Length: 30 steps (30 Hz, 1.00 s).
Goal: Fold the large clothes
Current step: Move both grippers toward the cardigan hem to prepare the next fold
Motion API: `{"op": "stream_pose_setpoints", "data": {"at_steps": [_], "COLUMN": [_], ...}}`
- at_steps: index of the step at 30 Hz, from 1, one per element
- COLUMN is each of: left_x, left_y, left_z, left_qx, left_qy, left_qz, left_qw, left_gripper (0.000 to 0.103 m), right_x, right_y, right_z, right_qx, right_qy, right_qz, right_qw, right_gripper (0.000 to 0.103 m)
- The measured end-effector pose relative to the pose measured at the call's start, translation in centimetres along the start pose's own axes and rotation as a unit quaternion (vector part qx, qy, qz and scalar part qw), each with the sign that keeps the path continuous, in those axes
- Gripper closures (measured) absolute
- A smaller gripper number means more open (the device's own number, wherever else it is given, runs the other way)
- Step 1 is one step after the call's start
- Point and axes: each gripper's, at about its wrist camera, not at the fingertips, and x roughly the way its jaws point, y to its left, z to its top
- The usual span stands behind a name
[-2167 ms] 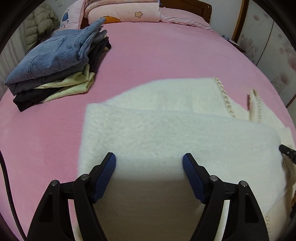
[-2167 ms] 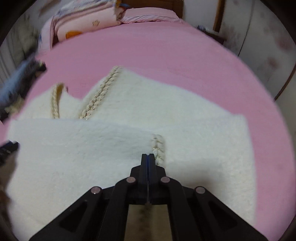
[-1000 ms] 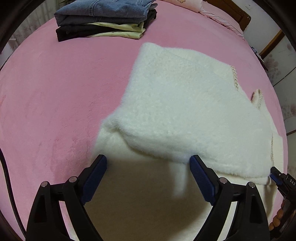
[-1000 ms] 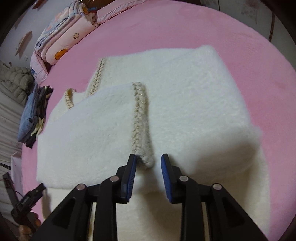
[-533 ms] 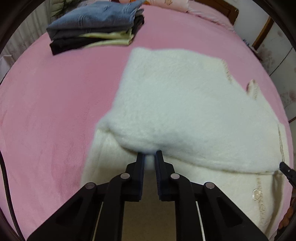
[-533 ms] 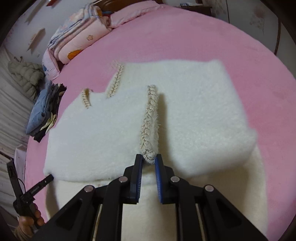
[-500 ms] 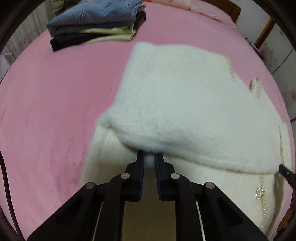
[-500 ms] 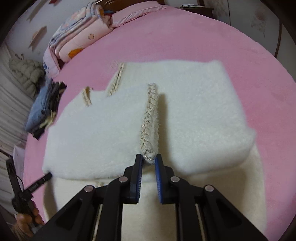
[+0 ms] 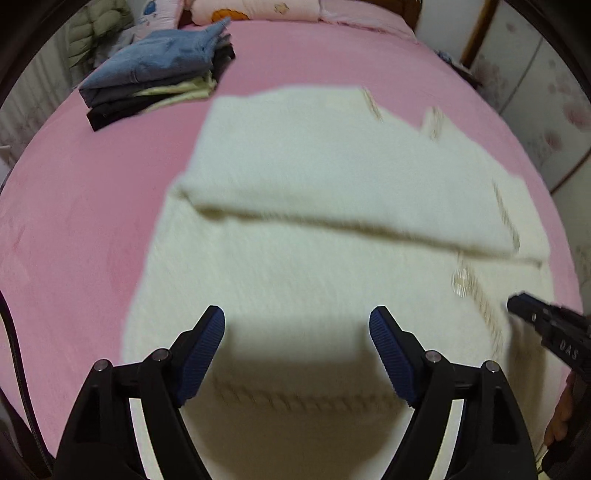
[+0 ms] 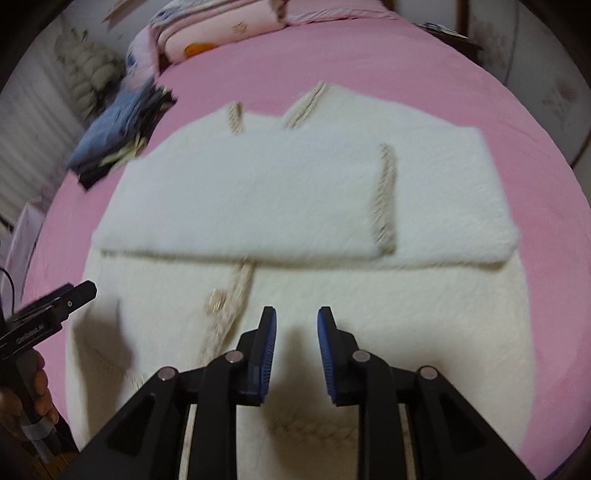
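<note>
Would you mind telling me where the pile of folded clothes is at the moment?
The pile of folded clothes lies on the pink bed, at the upper left in both wrist views, just beyond the far left corner of the white fleece garment and near the pillows.

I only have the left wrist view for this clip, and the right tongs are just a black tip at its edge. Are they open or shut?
Observer: Open. The right wrist view shows a clear gap between the pads of the right tongs, which grip nothing above the white cardigan.
Reviewer: The trim on the folded layer is smeared for me. How does it lie?
Observer: The braided trim runs down the top layer to its near edge, right of centre.
Reviewer: Who holds the left tongs?
Observer: A bare left hand is wrapped round the handle of the left tongs.
</note>
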Motion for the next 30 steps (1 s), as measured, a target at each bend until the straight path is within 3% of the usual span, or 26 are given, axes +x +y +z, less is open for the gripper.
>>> {"op": "stream_pose_setpoints", "data": {"at_steps": [2, 5, 13, 22, 27, 30], "left_x": [1.1, 1.2, -0.7, -3.0, -4.5, -5.6], "left_y": [-0.6, -0.6, 2.4, 3.4, 2.7, 3.2], "left_z": [-2.4, -5.2, -6.7, -8.7, -13.2, -15.4], "left_qx": [0.023, 0.044, -0.032, -0.033, 0.030, 0.049], "left_qy": [0.026, 0.030, 0.062, 0.039, 0.053, 0.054], "left_qz": [0.018, 0.037, 0.000, -0.015, 0.005, 0.013], "left_qw": [0.9992, 0.9979, 0.9976, 0.9986, 0.9981, 0.9973], "left_gripper": [0.023, 0.023, 0.019, 0.015, 0.015, 0.014], "right_x": [0.8, 1.0, -2.0, -3.9, -5.4, -5.1], "right_y": [-0.3, -1.7, -3.6, -3.7, -3.8, -3.8], "right_z": [-1.3, -3.6, -9.3, -12.7, -14.8, -16.9], "right_qx": [0.001, 0.001, -0.045, -0.040, -0.032, -0.015], "right_qy": [0.009, 0.018, 0.051, 0.037, 0.012, 0.052], "right_qz": [-0.010, -0.013, -0.028, -0.055, -0.067, -0.070], "right_qw": [1.000, 1.000, 0.997, 0.997, 0.997, 0.996], "right_gripper": [0.080, 0.080, 0.078, 0.077, 0.077, 0.067]}}
